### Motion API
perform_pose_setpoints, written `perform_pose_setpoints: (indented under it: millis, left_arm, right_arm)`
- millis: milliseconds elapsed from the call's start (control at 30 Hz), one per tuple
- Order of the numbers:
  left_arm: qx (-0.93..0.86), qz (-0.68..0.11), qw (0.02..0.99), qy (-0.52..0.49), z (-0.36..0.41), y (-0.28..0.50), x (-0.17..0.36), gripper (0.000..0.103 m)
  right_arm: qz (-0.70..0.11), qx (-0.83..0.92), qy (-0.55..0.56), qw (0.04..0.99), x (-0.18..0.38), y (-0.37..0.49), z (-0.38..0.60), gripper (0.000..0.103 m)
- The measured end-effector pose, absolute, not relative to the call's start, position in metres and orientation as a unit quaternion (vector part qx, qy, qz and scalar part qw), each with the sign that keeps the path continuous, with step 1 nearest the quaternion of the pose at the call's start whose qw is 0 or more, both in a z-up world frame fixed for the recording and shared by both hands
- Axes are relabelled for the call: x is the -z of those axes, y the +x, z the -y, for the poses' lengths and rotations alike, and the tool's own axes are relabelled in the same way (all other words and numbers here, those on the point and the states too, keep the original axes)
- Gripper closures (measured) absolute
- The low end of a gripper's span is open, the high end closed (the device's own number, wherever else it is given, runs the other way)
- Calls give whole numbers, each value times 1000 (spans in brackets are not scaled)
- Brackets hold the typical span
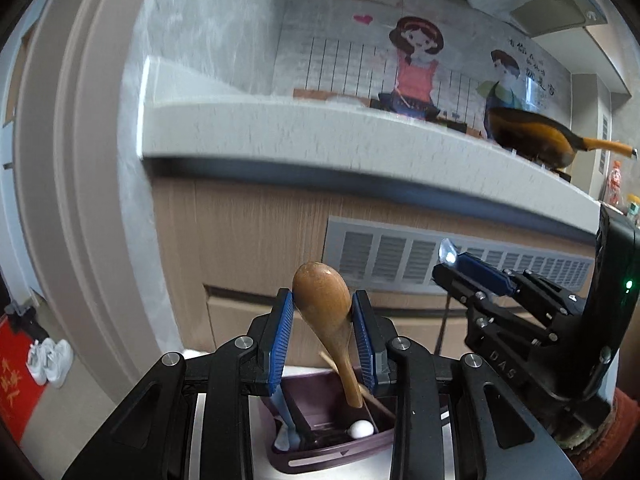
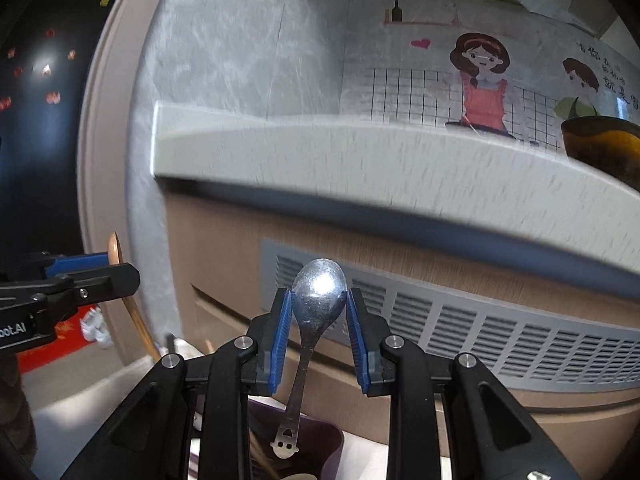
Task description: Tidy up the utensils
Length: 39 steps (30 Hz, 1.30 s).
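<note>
- Gripping a wooden spoon (image 1: 322,304) by the sides of its bowl, the left claw (image 1: 323,320) is closed on it between its blue pads; the spoon stands bowl up, and its handle slants down into a purple utensil holder (image 1: 320,462) just below.
- In the left wrist view, the holder is split into compartments: the spoon's handle reaches into the right one, a white round-ended utensil (image 1: 361,429) lies low in the middle, and a pale blue handle (image 1: 285,412) sits in the left one.
- The right claw (image 2: 319,308) is likewise clamped on a metal spoon (image 2: 319,294) at the edges of its bowl, bowl upward.
- The metal spoon's handle hangs down, and its face-shaped end is above the holder's rim (image 2: 332,436); I cannot tell whether they touch.
- Both claws are side by side, near each other, each visible in the other's camera.
- Behind them runs a grey table edge (image 1: 320,136) carrying a brown frying pan (image 1: 532,136), with a vent grille (image 2: 460,328) in the cabinet below.
</note>
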<state>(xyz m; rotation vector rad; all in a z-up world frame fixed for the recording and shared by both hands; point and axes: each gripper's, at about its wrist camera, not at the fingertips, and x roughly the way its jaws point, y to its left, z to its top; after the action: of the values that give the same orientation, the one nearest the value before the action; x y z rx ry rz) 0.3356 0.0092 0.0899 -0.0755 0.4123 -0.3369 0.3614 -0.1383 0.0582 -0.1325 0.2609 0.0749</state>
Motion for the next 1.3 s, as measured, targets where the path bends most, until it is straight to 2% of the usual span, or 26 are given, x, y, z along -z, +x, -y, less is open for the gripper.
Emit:
perform_pose_setpoints:
  millis: [100, 200, 267, 433, 667, 800, 900, 1300]
  left_arm:
    - [175, -229, 956, -46, -7, 342, -70, 71]
    - [171, -262, 949, -41, -6, 344, -57, 59]
    - [166, -262, 950, -41, -6, 335, -57, 52]
    - [130, -243, 960, -50, -13, 292, -67, 44]
    - [73, -251, 965, -16, -16, 199, -40, 44]
    - [60, -242, 968, -19, -17, 148, -22, 44]
    - [53, -227, 972, -27, -16, 117, -15, 44]
    - [37, -232, 972, -1, -6, 84, 0, 44]
  right_arm:
    - [-172, -62, -53, 982, -37, 368, 143, 77]
    - [-236, -99, -24, 966, -22, 372, 150, 77]
    - [-233, -78, -21, 969, -20, 362, 157, 77]
    - [-220, -100, -6, 970, -30, 323, 170, 76]
    - [-174, -126, 13, 977, -24, 220, 162, 75]
    - [-215, -111, -17, 970, -2, 177, 139, 74]
    - [-245, -121, 7, 962, 13, 154, 131, 74]
    - [-236, -91, 31, 967, 25, 114, 131, 73]
